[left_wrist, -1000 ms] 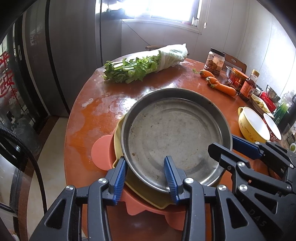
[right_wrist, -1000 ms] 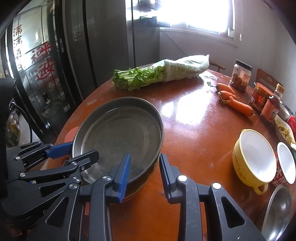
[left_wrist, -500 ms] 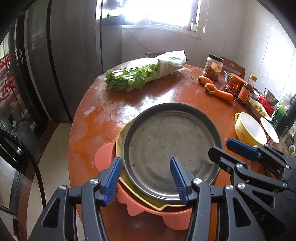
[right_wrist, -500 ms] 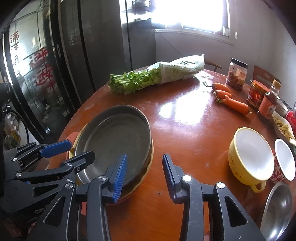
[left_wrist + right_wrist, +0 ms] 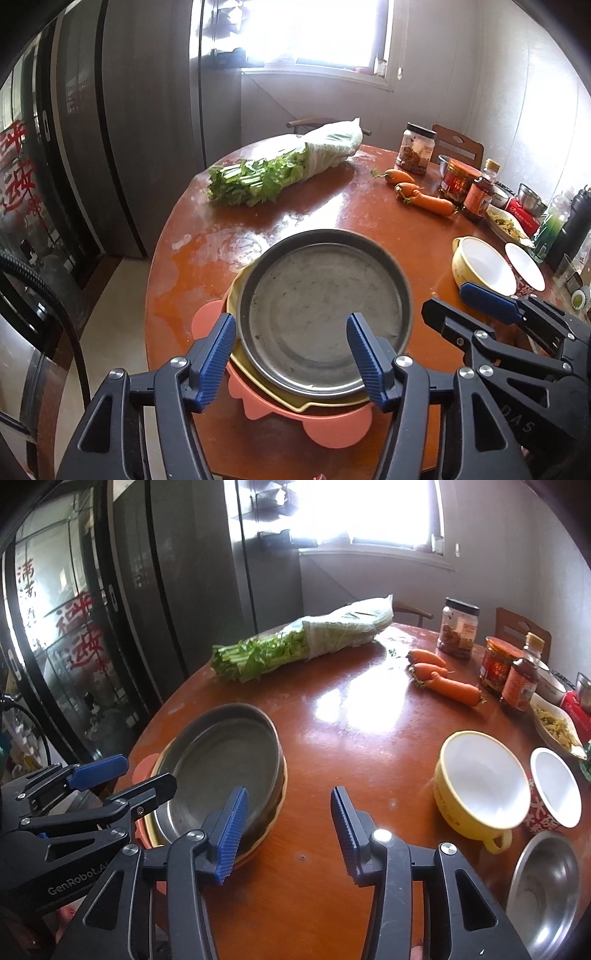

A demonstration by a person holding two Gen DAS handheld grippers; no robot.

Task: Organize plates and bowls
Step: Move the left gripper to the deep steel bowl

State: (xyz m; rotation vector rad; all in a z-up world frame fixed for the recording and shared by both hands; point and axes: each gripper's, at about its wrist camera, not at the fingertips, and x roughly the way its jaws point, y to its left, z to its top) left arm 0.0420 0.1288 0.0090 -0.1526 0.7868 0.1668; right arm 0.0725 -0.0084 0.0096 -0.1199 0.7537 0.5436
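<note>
A round steel pan rests on a yellow plate, which lies on a pink plate at the table's near left. My left gripper hovers above the stack's near rim, its jaws opening, pads clear of the pan. My right gripper hangs just right of the stack, jaws opening over bare table. A yellow bowl, a red-patterned white bowl and a steel bowl sit to the right.
Bagged greens lie at the table's far side. Carrots, jars and bottles and a food dish crowd the far right. A dark fridge stands left of the round table.
Both grippers opened off the steel pan's rim and drew back and up. The pan now rests on the yellow and pink plates.
</note>
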